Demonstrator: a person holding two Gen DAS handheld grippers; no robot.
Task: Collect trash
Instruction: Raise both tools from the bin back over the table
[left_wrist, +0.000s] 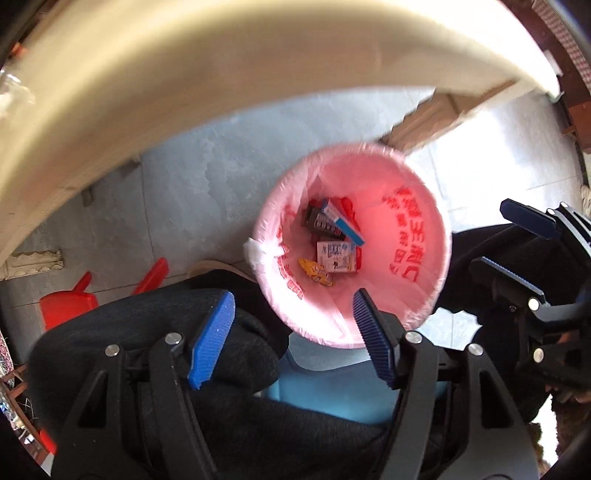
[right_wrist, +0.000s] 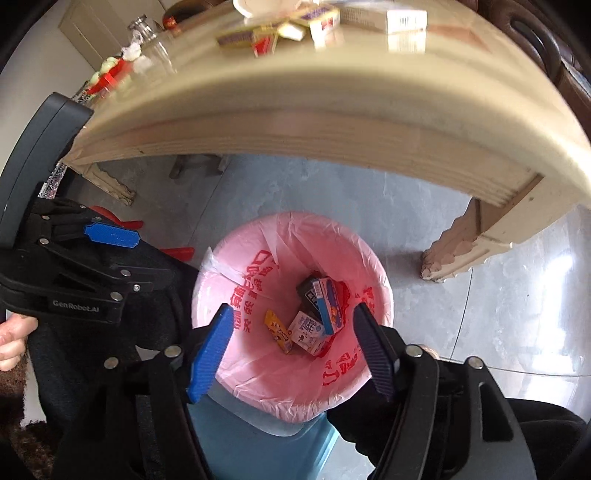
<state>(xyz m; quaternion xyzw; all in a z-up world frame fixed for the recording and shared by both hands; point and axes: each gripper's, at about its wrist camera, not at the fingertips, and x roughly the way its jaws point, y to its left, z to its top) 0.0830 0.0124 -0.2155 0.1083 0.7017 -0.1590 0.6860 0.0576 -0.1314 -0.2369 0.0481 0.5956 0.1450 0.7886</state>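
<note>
The round bin lined with a pink plastic bag printed in red characters (left_wrist: 424, 236) fills the centre of the left wrist view and the lower centre of the right wrist view (right_wrist: 236, 295). It stands on the grey tiled floor (right_wrist: 332, 192), below the front edge of the cream-coloured wooden bench (right_wrist: 295, 110).

At the bottom of the bag lies the trash: a white milk carton with blue print (right_wrist: 308, 330), a small yellow wrapper (right_wrist: 277, 330) just left of it, a blue and pink carton (right_wrist: 328, 304) leaning over a dark box (right_wrist: 307, 291).

The left gripper (left_wrist: 293, 336) hangs over the near rim of the bin, its blue-padded jaws wide apart and holding nothing. The right gripper (right_wrist: 293, 347) hangs likewise above the bin mouth, jaws spread and empty.

Several more small boxes (right_wrist: 325, 22) lie on the bench top at the upper edge of the right wrist view. A light blue plastic stool (right_wrist: 258, 443) shows at the lower centre, just beside the bin.
</note>
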